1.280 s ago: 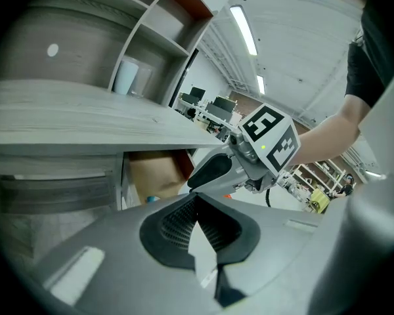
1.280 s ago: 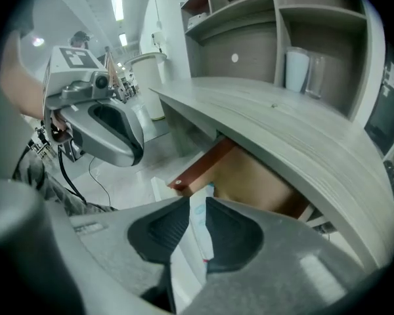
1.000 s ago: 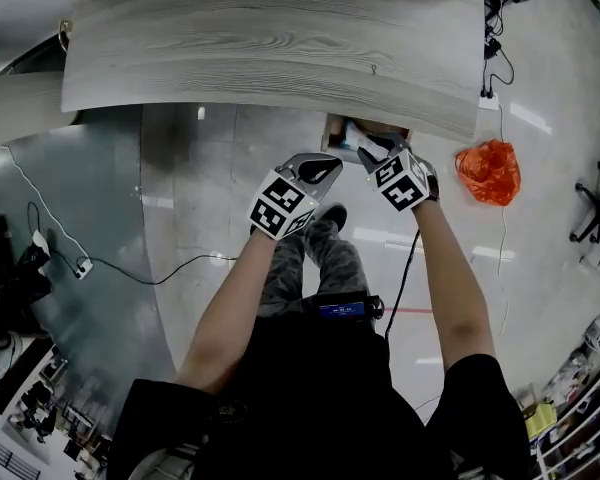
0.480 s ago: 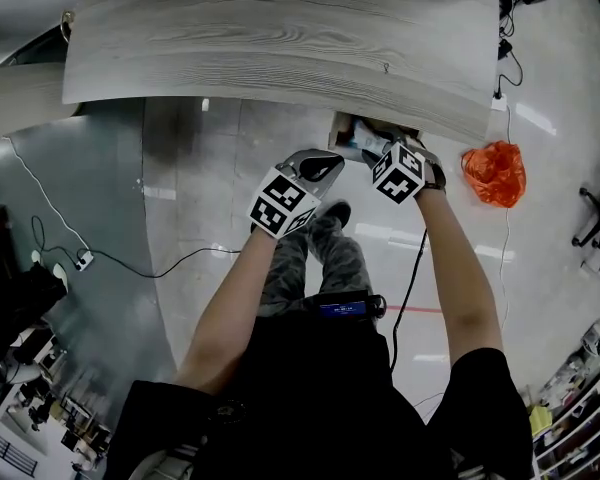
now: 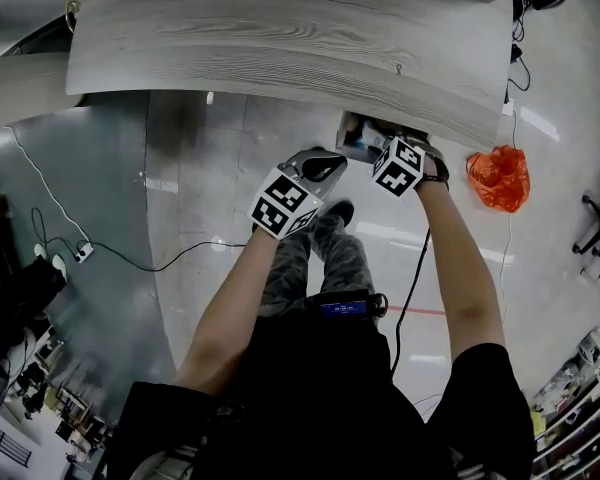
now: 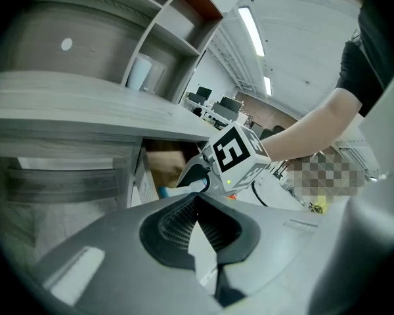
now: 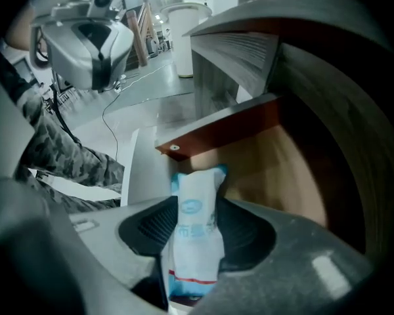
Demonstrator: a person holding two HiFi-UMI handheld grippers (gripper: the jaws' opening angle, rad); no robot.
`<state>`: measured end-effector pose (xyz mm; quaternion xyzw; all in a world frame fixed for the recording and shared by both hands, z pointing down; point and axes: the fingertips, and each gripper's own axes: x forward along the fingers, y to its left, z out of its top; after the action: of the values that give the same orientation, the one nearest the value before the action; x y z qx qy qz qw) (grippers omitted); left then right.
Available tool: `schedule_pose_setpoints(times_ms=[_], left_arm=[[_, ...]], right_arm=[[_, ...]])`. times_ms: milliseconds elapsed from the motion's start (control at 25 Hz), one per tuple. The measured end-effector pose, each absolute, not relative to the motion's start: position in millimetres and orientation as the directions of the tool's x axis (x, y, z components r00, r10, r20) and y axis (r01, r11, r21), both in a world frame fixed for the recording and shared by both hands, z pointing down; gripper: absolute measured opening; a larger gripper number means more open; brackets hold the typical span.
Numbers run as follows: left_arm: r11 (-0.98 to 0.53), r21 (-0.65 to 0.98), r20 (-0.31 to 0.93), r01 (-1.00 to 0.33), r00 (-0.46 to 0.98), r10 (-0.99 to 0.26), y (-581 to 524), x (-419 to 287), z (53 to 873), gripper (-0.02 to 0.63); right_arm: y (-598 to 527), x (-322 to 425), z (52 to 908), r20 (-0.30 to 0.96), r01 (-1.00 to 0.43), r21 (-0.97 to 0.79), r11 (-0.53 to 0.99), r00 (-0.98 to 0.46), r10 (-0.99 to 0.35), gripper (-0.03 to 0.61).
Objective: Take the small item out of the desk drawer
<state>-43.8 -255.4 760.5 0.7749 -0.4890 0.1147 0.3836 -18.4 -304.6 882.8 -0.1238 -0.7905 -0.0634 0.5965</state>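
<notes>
— Grey desk (image 5: 280, 38), drawer (image 5: 352, 133) pulled out. What's inside?
— The head view hides it behind my right gripper (image 5: 368, 146). That gripper's own view shows a white packet (image 7: 197, 228) lying in the drawer between its jaws, which have just spread wide.
— Left?
— My left gripper (image 6: 197, 201) hangs outside the drawer, pressed together, empty.

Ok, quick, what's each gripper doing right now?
Left gripper: shut, nothing in it.
Right gripper: open, jaws have just been opening; white and blue plastic packet stands between them, not yet gripped.

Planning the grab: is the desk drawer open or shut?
Open. The drawer juts out from under the desk, its wooden inside exposed, a white packet in it.
</notes>
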Motion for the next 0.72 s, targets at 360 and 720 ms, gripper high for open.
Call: schedule_pose_setpoints(times_ms=[360, 720], left_arm=[[-0.212, 0.477, 0.558, -0.853, 0.481, -0.676, -249.3, -52.0, 759.9, 0.000], [-0.231, 0.462, 0.553, -0.856, 0.482, -0.679, -249.8, -49.4, 744.5, 0.002]], right_arm=[[-302.2, -19.4, 883.9, 0.954, 0.273, -0.050, 0.961, -0.271, 0.127, 0.163], [-303.9, -20.8, 851.5, 0.939, 0.246, -0.010, 0.969, -0.331, 0.094, 0.163]])
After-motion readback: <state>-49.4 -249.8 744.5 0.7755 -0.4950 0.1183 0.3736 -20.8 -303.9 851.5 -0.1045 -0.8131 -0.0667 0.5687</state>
